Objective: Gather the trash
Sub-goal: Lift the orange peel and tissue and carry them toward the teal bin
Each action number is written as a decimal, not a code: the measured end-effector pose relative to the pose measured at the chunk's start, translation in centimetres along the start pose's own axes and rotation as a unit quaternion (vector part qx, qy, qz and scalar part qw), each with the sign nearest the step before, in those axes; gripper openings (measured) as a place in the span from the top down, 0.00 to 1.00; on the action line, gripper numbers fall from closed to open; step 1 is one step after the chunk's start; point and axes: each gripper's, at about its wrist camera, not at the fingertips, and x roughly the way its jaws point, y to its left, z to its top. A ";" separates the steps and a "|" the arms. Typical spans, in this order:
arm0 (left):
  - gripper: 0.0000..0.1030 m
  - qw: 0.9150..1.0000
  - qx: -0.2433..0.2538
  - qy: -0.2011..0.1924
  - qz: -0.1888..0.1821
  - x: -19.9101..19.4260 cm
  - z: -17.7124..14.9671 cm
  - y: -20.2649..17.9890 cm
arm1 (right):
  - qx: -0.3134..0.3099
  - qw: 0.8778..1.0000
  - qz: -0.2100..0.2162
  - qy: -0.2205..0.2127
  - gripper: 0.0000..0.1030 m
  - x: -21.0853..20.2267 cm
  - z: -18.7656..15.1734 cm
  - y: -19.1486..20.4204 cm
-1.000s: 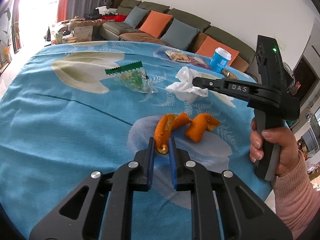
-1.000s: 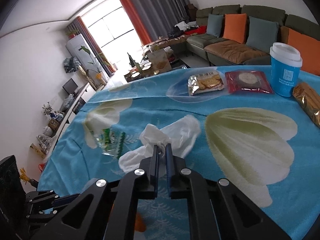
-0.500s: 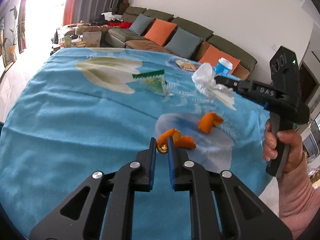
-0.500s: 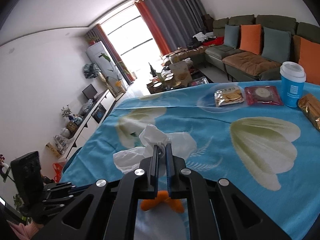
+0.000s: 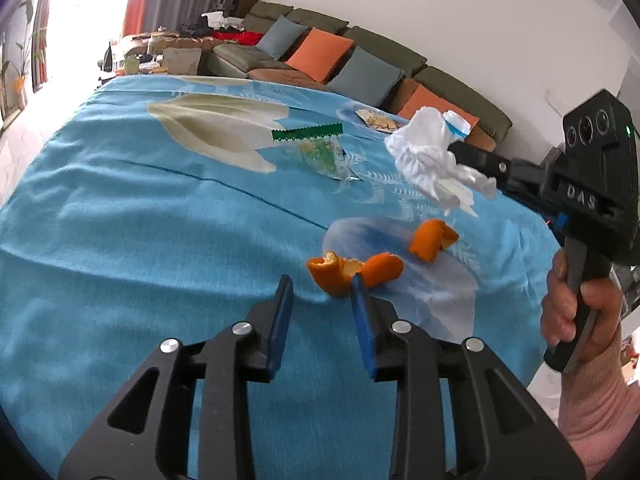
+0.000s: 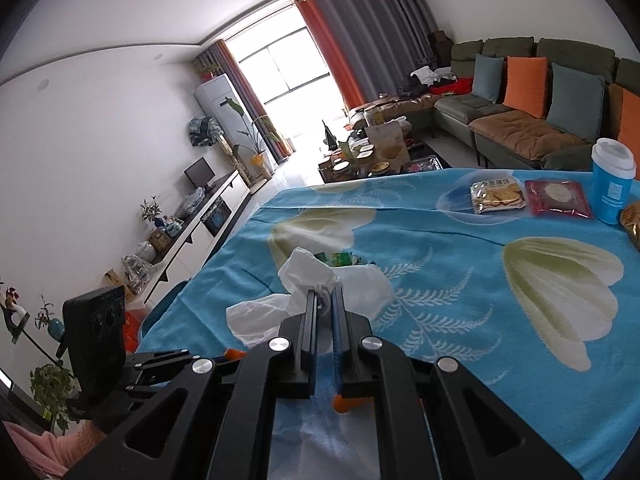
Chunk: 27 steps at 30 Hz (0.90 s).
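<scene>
My left gripper (image 5: 320, 290) is opening its jaws now. The two blue pads (image 5: 280, 320) stand clearly apart, and nothing is pressed between them. The curled orange peel piece (image 5: 352, 272) lies on the cloth just in front of the right-hand finger; its edge is at that fingertip, but I cannot tell if it touches. I see no grip on it.

My right gripper (image 6: 325, 300) has its fingers almost together, and they are clamped on the crumpled white tissue (image 6: 316, 280). In the left wrist view the same tissue (image 5: 432, 160) hangs from the black fingers in the air, above the table and not resting on it. It looks bunched and wrinkled, with several loose corners that fall down. A hand (image 5: 576, 312) holds the black handle of this gripper at the right edge.

A second, smaller piece of orange peel (image 5: 432, 238) lies near the first one but apart from it, both on the pale blue patch of the print. Farther away on the blue flowered tablecloth (image 5: 120, 220) lies a clear plastic wrapper with a green zigzag top edge (image 5: 320, 148), flat and a little crushed.

At the far side of the table, in the right wrist view, I see a transparent pack of crackers (image 6: 496, 196), beside it a red flat packet (image 6: 558, 198), and a blue cup with a white lid (image 6: 612, 180) standing upright.
</scene>
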 end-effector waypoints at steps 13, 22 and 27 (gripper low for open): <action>0.86 1.000 0.008 -0.024 0.000 -1.6 -0.3 -0.6 | -0.023 0.999 0.024 0.002 0.95 0.4 0.2 2.5; 0.86 0.997 -0.004 -0.060 0.038 -6.4 -0.9 1.1 | -0.067 0.995 0.079 0.007 0.95 1.5 0.0 7.3; 0.86 0.996 -0.025 -0.071 0.057 -8.6 -1.4 2.9 | -0.083 0.991 0.107 0.023 0.95 3.3 -0.1 9.5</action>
